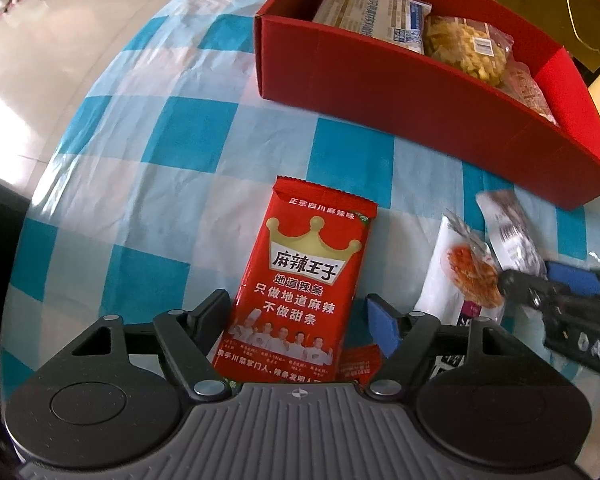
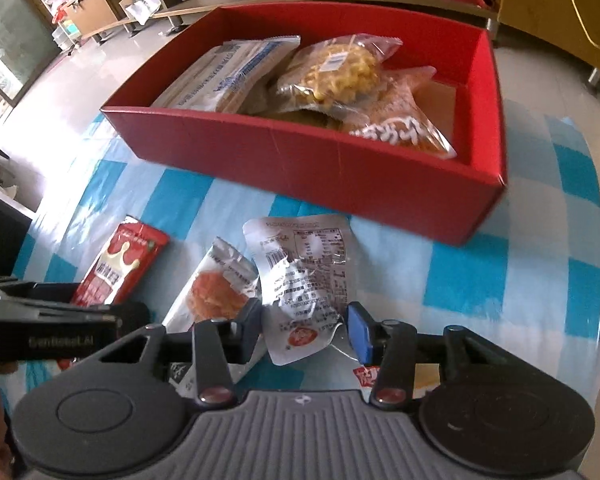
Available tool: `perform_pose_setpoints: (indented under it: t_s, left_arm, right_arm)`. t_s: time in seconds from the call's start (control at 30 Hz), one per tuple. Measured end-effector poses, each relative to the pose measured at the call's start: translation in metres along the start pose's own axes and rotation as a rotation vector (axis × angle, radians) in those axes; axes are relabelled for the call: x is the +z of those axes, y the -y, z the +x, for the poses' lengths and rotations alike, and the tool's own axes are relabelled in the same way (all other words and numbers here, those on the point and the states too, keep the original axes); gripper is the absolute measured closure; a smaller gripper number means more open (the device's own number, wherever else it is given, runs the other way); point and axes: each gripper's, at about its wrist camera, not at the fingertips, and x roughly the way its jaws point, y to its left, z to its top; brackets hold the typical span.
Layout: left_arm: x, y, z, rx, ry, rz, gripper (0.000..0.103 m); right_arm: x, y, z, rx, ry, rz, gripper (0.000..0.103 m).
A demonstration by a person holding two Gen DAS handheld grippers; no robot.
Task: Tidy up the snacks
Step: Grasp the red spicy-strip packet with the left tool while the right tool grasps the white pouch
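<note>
Desk (image 1: 188, 168) under a blue-and-white checked cloth.

Red box (image 2: 300, 160), one, at the far side, open top. Packets inside, three counted: a white-and-blue printed one (image 2: 236, 72) on the left, a clear bag of yellow snacks (image 2: 336, 68) in the middle, an orange-tinted clear bag with white lettering (image 2: 404, 120) on the right.

Loose packets on the desk near the box, three counted in full:
- red packet with gold crown (image 1: 304, 284), leftmost.
- white pouch with orange food picture (image 2: 216, 292), middle.
- silver foil pouch, printed back up (image 2: 304, 276), right, overlapping the white pouch's edge.
A scrap of a further small red wrapper (image 1: 358, 364) shows beside the red packet; cannot tell what it is.

Left gripper (image 1: 300, 320): jaws released, straddling the near end of the red packet, a gap visible on the right side.

Right gripper (image 2: 306, 332): jaws clenched on the near part of the silver foil pouch, foil crumpled between them.
</note>
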Motion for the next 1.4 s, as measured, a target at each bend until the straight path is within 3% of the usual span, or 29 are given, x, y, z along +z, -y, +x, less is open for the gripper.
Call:
perform_pose_setpoints:
  t_s: [0.2,0.37,0.77,1.17,1.4]
  left_arm:
    - [0.001,-0.001,-0.003,0.003,0.003,-0.009,0.032]
    - [0.001,-0.006,-0.008,-0.049,-0.004,-0.029,0.037]
    - [-0.002,0.002,-0.006,0.017,0.013,-0.001,0.038]
    - [0.003,-0.005,-0.034,-0.088,0.058,-0.051,0.043]
    - [0.004,-0.002,-0.04,-0.105,0.07,-0.048,0.045]
  right_arm:
    - [-0.009,0.005,-0.025,0.008,0.035,0.021,0.06]
    - [-0.009,0.012,-0.038,0.065,0.067,0.072,0.06]
    - [-0.005,0.007,-0.039,0.121,0.083,0.079,0.06]
    - [0.002,0.008,-0.049,0.169,0.118,0.109,0.06]
    - [0.004,0.009,-0.051,0.175,0.126,0.111,0.06]
